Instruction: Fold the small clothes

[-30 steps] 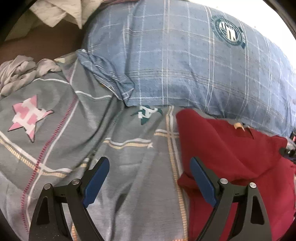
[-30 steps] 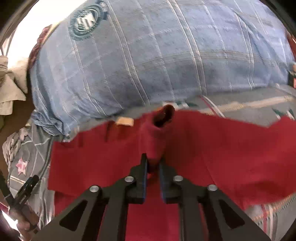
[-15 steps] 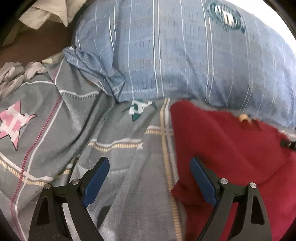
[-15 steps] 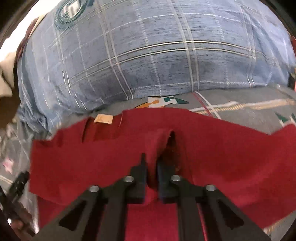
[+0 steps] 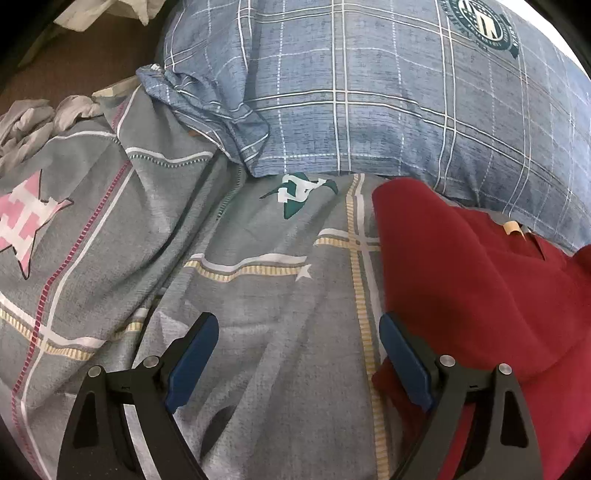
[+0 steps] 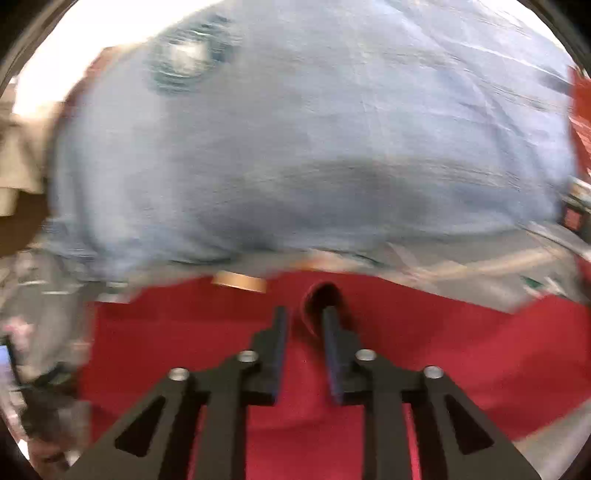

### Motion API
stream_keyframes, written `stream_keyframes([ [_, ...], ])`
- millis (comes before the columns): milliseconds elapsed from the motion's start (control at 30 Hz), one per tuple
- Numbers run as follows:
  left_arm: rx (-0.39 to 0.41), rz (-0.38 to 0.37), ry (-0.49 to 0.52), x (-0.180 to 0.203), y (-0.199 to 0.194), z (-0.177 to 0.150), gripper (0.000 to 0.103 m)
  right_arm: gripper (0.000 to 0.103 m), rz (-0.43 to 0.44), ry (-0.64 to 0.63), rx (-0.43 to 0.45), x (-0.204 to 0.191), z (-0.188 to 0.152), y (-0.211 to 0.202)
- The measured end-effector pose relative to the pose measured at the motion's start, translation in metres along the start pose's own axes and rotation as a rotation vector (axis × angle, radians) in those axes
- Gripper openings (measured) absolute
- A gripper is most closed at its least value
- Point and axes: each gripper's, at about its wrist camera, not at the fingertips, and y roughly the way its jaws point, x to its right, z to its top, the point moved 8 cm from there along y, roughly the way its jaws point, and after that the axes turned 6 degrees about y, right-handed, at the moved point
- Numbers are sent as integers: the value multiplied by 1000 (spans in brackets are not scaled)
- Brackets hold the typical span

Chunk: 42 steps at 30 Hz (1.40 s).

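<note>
A small dark red garment lies on the grey patterned bedsheet, just below a blue plaid pillow. My left gripper is open and empty over the sheet, its right finger at the garment's left edge. In the blurred right wrist view, my right gripper sits over the red garment with a narrow gap between its fingers and a raised red fold standing in that gap. I cannot tell if the fold is still pinched. A tan label shows near the garment's far edge.
The pillow fills the far side in both views. Crumpled grey cloth lies at the far left, with white cloth beyond it. A dark gripper-like shape shows at the left edge of the right wrist view.
My right gripper's fingers have parted from fully shut to a narrow gap, and that view has blurred with motion. The left gripper drifted slightly and stays open.
</note>
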Motion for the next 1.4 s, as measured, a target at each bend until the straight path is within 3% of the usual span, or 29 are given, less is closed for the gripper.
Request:
stream_keyframes([
  [100, -1, 0, 4, 0, -1, -2, 89, 32, 226, -128, -109, -81, -17, 20],
  [133, -2, -1, 0, -1, -2, -2, 89, 32, 252, -168, -136, -102, -24, 30],
  [233, 10, -10, -10, -3, -5, 1, 89, 32, 230, -291, -188, -146, -43, 67],
  [367, 38, -39, -24, -3, -11, 5, 89, 28, 279, -353, -288, -182, -65, 105],
  [400, 42, -41, -24, -3, -12, 4, 89, 28, 248, -374, -286, -187, -68, 113],
  [467, 49, -41, -19, -3, -13, 4, 89, 28, 192, -383, -271, -186, -72, 127],
  [633, 51, -53, -11, 0, -14, 3, 89, 34, 233, -262, -239, -171, -52, 114],
  [667, 52, -57, -9, 1, -14, 3, 90, 35, 231, -266, -227, -168, -49, 110],
  [767, 50, -50, 4, 3, -11, 2, 90, 52, 219, -322, -201, -156, -46, 100],
  [833, 43, -43, 19, 5, -7, 1, 90, 53, 170, -385, -189, -146, -47, 101],
  [867, 39, -37, 24, 6, -5, 0, 90, 52, 152, -398, -194, -144, -47, 105],
  [900, 34, -34, 26, 7, -4, -1, 90, 44, 146, -405, -222, -141, -51, 112],
  [933, 30, -34, 26, 7, -2, -1, 90, 33, 153, -404, -244, -140, -54, 115],
  [967, 25, -36, 22, 7, -1, -1, 90, 13, 149, -412, -252, -140, -56, 117],
  [1033, 23, -40, 15, 6, -1, -1, 90, 1, 147, -443, -236, -143, -55, 111],
  [1167, 19, -37, 12, 6, 0, 0, 90, 0, 70, -485, -136, -134, -47, 98],
  [1233, 20, -34, 16, 7, 1, 1, 90, 0, 57, -411, -164, -121, -43, 105],
  [1400, 26, -33, 18, 6, -3, 2, 90, 10, 139, -294, -130, -112, -32, 79],
])
